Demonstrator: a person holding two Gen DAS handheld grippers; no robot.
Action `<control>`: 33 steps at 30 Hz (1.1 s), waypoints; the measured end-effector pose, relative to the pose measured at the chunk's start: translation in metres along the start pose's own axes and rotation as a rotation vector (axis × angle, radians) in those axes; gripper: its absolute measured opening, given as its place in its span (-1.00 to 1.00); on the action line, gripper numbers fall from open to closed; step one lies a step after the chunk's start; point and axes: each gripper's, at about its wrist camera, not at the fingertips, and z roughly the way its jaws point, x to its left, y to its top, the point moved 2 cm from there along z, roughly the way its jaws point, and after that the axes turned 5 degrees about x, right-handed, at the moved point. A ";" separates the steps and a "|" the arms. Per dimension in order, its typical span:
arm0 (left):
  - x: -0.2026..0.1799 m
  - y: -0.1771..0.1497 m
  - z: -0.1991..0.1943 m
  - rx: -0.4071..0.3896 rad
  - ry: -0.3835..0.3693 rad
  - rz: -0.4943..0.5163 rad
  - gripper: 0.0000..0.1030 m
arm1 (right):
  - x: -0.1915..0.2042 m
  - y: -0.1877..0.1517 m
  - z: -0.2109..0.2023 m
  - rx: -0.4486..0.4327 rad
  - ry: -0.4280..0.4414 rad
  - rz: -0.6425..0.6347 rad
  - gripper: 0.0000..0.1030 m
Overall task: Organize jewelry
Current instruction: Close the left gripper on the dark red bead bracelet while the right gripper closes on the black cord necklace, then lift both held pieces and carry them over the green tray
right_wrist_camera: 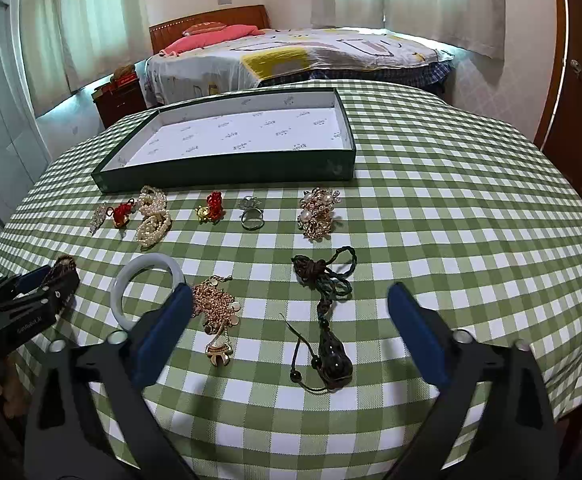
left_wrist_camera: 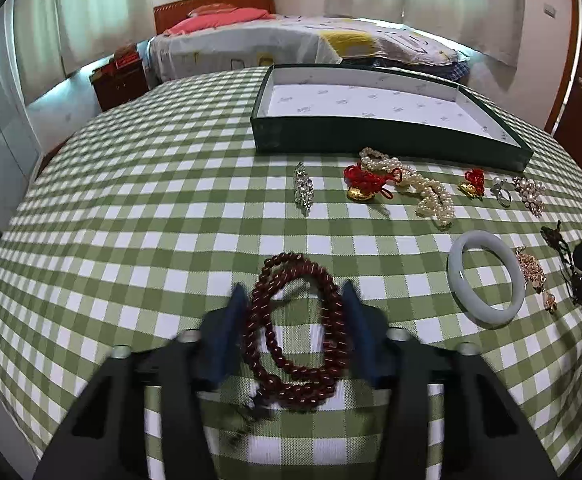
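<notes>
On the desk (left_wrist_camera: 131, 208), the left hand-held gripper (left_wrist_camera: 295, 292) narrows around red beads (left_wrist_camera: 295, 332), pads not yet pressing; right hand-held gripper (right_wrist_camera: 291, 300) gapes over a pendant (right_wrist_camera: 333, 356); next, likely the tray (left_wrist_camera: 371, 132).

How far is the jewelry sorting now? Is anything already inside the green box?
Nothing looks done: the green box holds no jewelry. In hand: the left hand-held gripper straddles the dark red bead strand, not visibly clamped; the right hand-held gripper is open over the dark cord pendant. Left on the cloth: pearl strand, jade bangle, ring, brooches and charms.
</notes>
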 end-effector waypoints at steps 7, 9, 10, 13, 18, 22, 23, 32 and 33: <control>0.002 0.004 0.000 -0.003 -0.014 -0.020 -0.67 | -0.016 0.002 0.011 0.020 -0.012 0.039 0.46; 0.003 0.004 0.001 -0.001 -0.018 -0.024 -0.67 | -0.019 0.006 0.016 0.027 -0.007 0.041 0.35; 0.003 0.005 0.001 -0.001 -0.017 -0.025 -0.67 | -0.019 0.007 0.018 0.031 -0.002 0.041 0.26; 0.006 0.006 0.001 0.002 -0.022 -0.035 -0.67 | -0.017 0.010 0.027 0.043 -0.007 0.020 0.15; 0.011 0.008 0.000 0.001 -0.023 -0.050 -0.67 | -0.018 0.007 0.029 0.084 -0.011 0.015 0.10; 0.011 0.008 0.001 -0.003 -0.022 -0.050 -0.67 | -0.025 -0.006 0.019 0.106 -0.013 0.031 0.09; 0.010 0.008 0.001 -0.002 -0.023 -0.050 -0.67 | -0.025 -0.009 0.016 0.107 -0.018 0.027 0.09; 0.009 0.005 -0.001 -0.001 -0.020 -0.044 -0.67 | -0.024 -0.022 0.007 0.102 -0.020 -0.004 -0.48; 0.008 0.005 -0.002 -0.003 -0.019 -0.042 -0.67 | -0.024 -0.023 0.007 0.100 -0.017 -0.004 -0.55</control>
